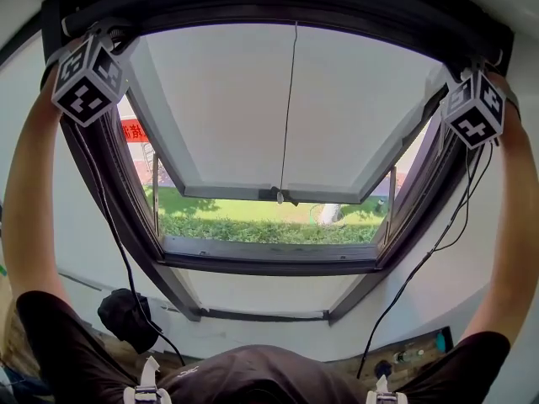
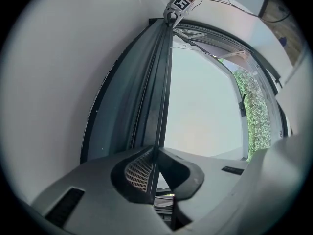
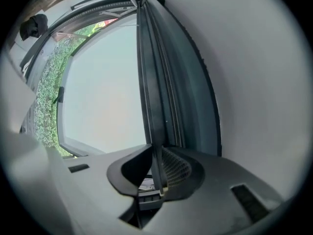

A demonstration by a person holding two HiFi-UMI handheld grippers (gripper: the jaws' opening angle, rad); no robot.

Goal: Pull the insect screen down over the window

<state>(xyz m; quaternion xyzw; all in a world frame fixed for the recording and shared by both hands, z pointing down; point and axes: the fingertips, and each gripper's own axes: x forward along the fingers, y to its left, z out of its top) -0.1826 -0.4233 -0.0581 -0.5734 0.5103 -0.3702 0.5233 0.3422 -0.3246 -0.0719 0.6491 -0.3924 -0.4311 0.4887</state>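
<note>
Screen bar (image 1: 286, 11) sits at the top, open window (image 1: 269, 263) below. Left gripper (image 2: 155, 153) and right gripper (image 3: 157, 153) both pinch it. A cord (image 1: 288, 116) hangs mid-frame.

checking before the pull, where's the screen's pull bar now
Head view: the pull bar lies along the window frame's top edge, clamped by the left gripper at the left corner and the right gripper at the right.

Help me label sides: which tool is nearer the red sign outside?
Left. The left tool clamps the screen bar at the window's upper-left corner, above the red sign; the right tool clamps the opposite corner.
</note>
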